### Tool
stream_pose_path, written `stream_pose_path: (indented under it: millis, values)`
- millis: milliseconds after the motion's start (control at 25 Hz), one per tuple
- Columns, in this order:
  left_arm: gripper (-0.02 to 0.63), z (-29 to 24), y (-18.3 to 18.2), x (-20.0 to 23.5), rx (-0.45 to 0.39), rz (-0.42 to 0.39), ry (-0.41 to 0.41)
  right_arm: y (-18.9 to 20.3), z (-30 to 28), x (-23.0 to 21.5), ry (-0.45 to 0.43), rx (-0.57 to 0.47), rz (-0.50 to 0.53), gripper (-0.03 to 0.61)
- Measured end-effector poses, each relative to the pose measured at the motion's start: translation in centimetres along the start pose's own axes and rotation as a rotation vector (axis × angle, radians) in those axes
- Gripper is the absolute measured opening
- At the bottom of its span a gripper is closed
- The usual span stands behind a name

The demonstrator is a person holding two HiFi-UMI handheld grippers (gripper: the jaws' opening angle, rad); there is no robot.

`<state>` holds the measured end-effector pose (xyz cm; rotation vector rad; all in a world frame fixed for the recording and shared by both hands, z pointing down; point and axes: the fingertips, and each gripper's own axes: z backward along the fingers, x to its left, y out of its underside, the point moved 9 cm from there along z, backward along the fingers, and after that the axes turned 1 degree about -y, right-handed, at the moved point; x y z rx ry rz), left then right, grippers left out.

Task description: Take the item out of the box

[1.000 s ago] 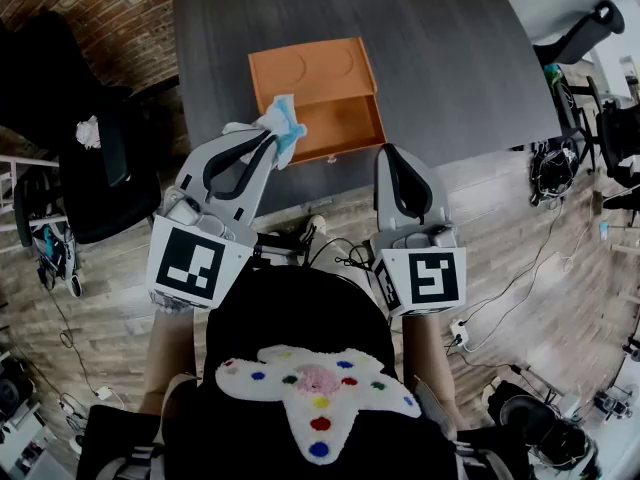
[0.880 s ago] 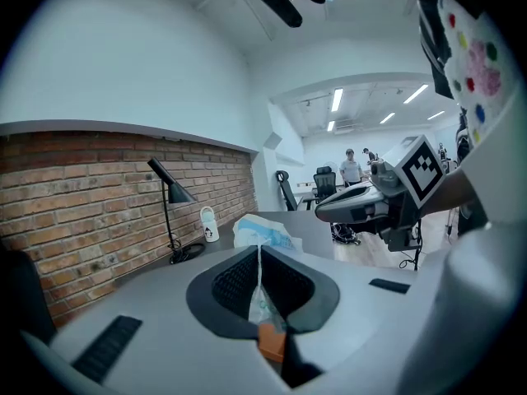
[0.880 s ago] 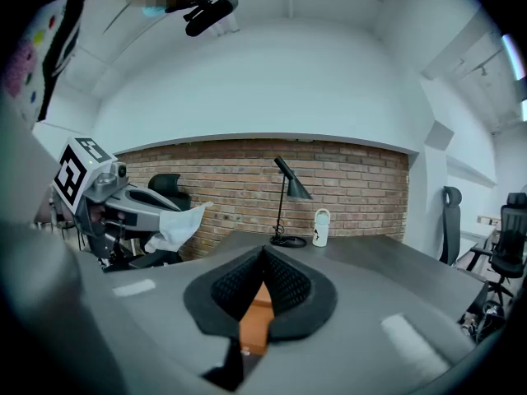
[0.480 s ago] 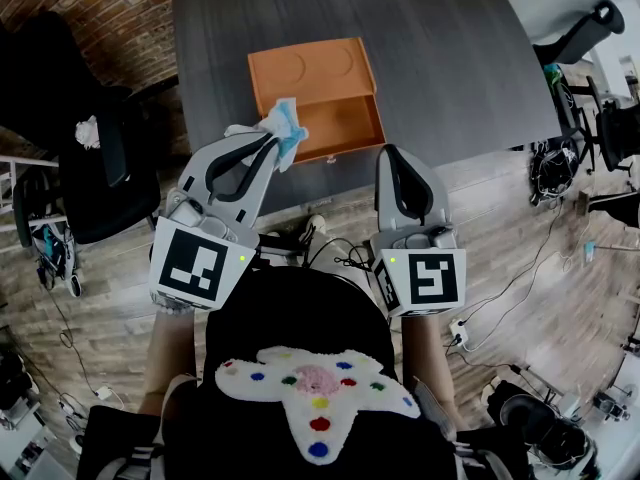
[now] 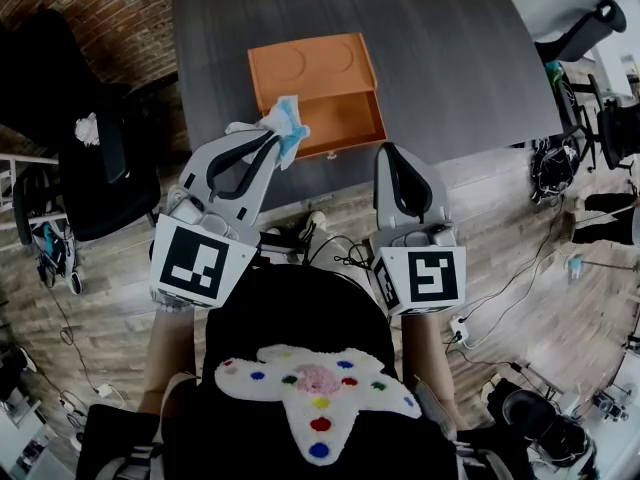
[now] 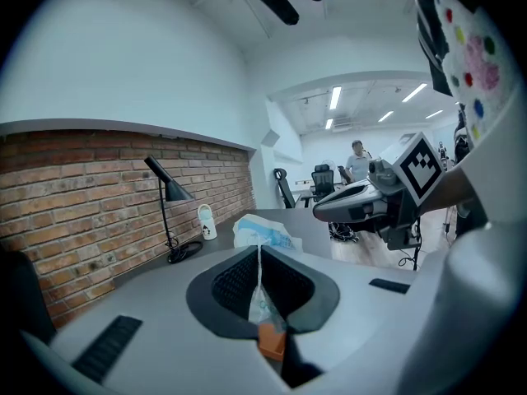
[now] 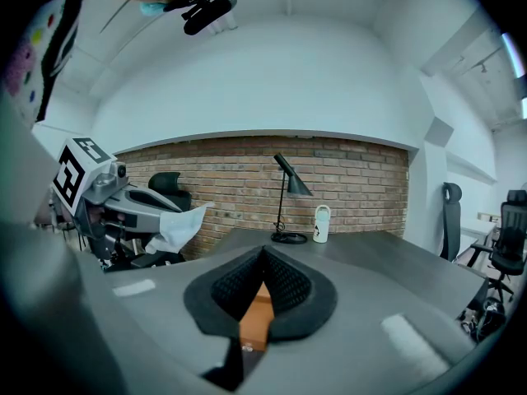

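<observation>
An open orange box [image 5: 318, 90] lies on the dark grey table [image 5: 450, 58], its lid folded back. My left gripper [image 5: 268, 142] hovers over the table's near edge, just left of the box, shut on a crumpled white-and-blue packet [image 5: 284, 124]. In the left gripper view the packet [image 6: 265, 232] sticks up from between the pressed pads of the left gripper [image 6: 259, 257]. My right gripper [image 5: 391, 152] hangs at the table's near edge, right of the box's front corner. Its pads meet with nothing between them in the right gripper view [image 7: 263, 255].
A black desk lamp [image 7: 287, 194] and a white bottle [image 7: 321, 223] stand at the table's far side by the brick wall. Black office chairs [image 5: 95, 173] sit at the left, another [image 5: 585, 28] at the right. Cables [image 5: 540, 263] trail over the wooden floor.
</observation>
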<state>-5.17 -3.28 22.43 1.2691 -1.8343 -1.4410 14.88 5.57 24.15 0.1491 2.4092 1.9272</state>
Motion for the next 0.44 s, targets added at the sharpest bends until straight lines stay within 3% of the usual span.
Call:
stream_pose_path:
  millis: [440]
  values:
    - [0.014,-0.04,0.07,-0.37,0.001,-0.008,0.005,0.26,0.14,0.02,-0.001,0.003,-0.002,0.009]
